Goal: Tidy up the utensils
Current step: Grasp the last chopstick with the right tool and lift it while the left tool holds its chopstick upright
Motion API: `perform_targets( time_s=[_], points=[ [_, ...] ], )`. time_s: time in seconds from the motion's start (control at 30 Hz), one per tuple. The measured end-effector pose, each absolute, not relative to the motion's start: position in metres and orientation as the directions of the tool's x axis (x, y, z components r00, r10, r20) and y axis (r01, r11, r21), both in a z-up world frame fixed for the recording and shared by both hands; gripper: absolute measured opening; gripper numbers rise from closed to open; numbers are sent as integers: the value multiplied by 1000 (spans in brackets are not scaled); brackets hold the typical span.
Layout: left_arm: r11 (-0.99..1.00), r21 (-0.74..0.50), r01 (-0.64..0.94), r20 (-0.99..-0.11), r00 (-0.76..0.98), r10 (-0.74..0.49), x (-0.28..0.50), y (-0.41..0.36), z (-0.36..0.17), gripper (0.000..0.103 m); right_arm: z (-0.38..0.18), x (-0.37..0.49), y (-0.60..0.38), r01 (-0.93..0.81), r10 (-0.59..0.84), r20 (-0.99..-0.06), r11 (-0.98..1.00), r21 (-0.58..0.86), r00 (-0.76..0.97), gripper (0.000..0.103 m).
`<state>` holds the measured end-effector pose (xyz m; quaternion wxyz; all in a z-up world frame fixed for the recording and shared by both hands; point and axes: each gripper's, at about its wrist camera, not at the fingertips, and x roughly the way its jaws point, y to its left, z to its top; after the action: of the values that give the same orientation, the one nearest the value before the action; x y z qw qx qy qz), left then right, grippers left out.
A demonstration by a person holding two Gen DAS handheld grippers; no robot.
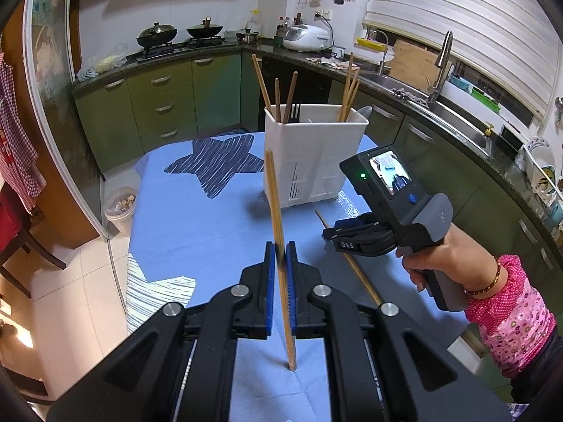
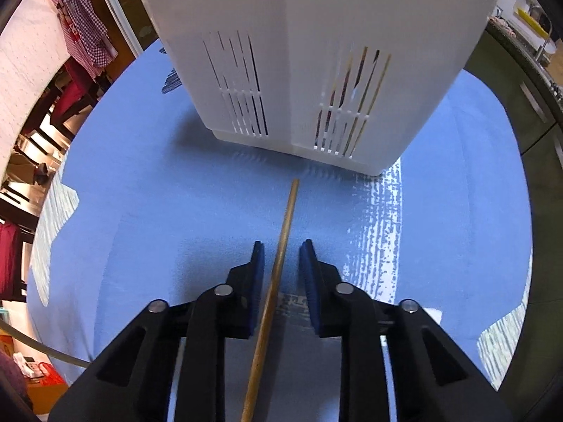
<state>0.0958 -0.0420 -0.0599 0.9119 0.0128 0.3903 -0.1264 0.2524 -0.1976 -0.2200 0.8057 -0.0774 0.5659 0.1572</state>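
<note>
Blue-padded fingers (image 1: 269, 288) of the left tool (image 1: 280, 256) press from both sides on a pale wooden chopstick (image 1: 278, 246), gripping it near its middle. That chopstick stands nearly upright, leaning slightly, with its lower end on the blue cloth of the bench (image 1: 197, 225) at six o'clock and its upper end reaching toward the white utensil holder (image 1: 309, 154) at twelve o'clock.

At three o'clock in the left wrist view, the right tool (image 1: 332, 236) is held low over the cloth by the person's right hand (image 1: 432, 256), which wraps the grey pistol grip, wrist roughly level, a pink dotted sleeve and a bead bracelet behind it. The tool points toward nine o'clock, across a second chopstick (image 1: 352, 267) lying flat on the bench.

In the right wrist view, the right tool (image 2: 281, 246) has its fingers (image 2: 258, 274) spread apart, and the second chopstick (image 2: 278, 270) runs between them without either pad touching it. Its far tip points to twelve o'clock, ending just short of the holder's base (image 2: 299, 144); its near end leaves the frame at six o'clock.

The holder stands upright on the bench, slotted low on its walls, with several chopsticks (image 1: 346, 88), a dark fork (image 1: 295, 112) and what looks like a pale spoon sticking out of the top.

Green kitchen cabinets (image 1: 158, 105) and a stove with two woks (image 1: 156, 33) lie beyond at eleven o'clock, a sink (image 1: 454, 116) at two o'clock.
</note>
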Motion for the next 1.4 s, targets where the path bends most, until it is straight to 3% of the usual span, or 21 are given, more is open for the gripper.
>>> perform_targets(
  time_s=[0.07, 0.13, 0.3, 0.53, 0.93, 1.4],
  points=[
    [968, -78, 239, -714, 664, -222, 96, -41, -60, 6, -221, 252, -195, -349, 162, -936, 936, 46, 314, 20],
    [968, -74, 239, -712, 667, -219, 95, -42, -60, 6, -221, 252, -193, -358, 165, -936, 933, 46, 310, 9],
    [969, -62, 240, -713, 669, -212, 95, -44, -59, 6, -221, 248, -192, -369, 164, -936, 928, 40, 313, 6],
    [969, -58, 239, -715, 668, -208, 95, -46, -58, 6, -202, 238, -204, -376, 232, -913, 922, 96, 336, 6],
    [965, -55, 255, -716, 663, -216, 94, -51, -59, 6, -98, 165, -268, -379, 383, -755, 905, 193, 532, 6],
    [960, -43, 276, -700, 677, -227, 83, -59, -51, 6, -54, 96, -309, -385, 428, -649, 897, 218, 628, 6]
  ],
)
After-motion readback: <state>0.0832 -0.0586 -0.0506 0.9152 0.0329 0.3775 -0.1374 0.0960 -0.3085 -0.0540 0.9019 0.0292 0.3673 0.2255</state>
